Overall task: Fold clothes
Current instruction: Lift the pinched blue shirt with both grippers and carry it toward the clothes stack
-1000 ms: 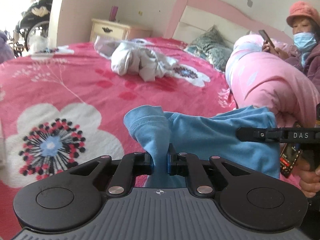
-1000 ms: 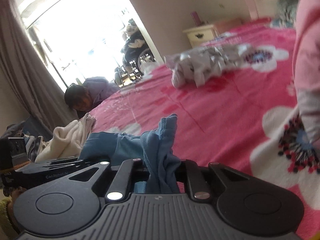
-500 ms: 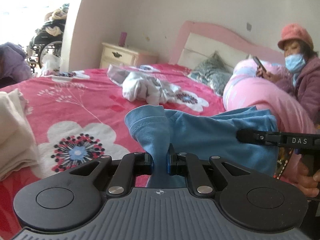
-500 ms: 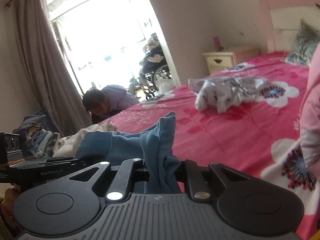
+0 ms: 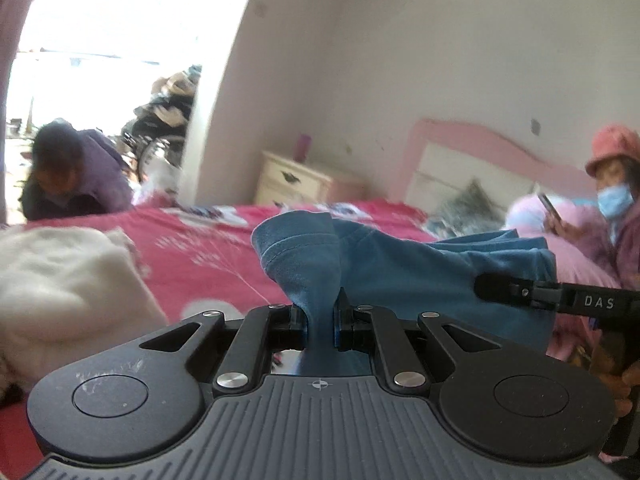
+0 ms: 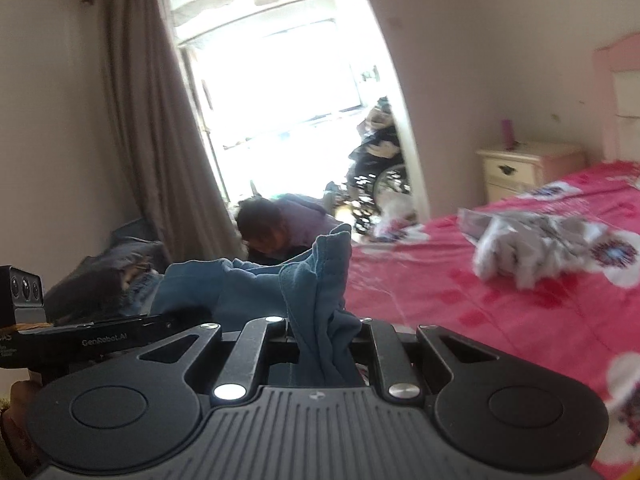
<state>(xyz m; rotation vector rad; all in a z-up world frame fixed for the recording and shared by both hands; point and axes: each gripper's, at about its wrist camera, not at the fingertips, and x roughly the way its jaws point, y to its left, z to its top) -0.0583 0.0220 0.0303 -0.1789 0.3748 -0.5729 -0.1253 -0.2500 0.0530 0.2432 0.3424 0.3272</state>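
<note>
Hanging in the air above a pink flowered bed (image 6: 520,312), a blue garment (image 5: 384,268) is stretching between 2 handheld grippers. The left gripper (image 5: 320,322) is pinching one bunched corner tight between its fingers, the cloth rising in a fold above them, and the right gripper (image 6: 322,334) is clamping another gathered corner the same way. Each tool is showing in the other's view: the right one is reaching in from the right edge of the left camera, the left one from the left edge of the right camera. A cream blanket (image 5: 68,280) is lying on the bed to the left, and a crumpled grey garment (image 6: 532,248) is sitting farther up the cover. A person in a purple jacket (image 6: 288,228) is bending low beside the bed near a bright doorway, while a seated person in a pink hat (image 5: 612,148) is holding a phone by the pink headboard (image 5: 472,140). A cream nightstand (image 6: 520,168) is standing against the wall.
</note>
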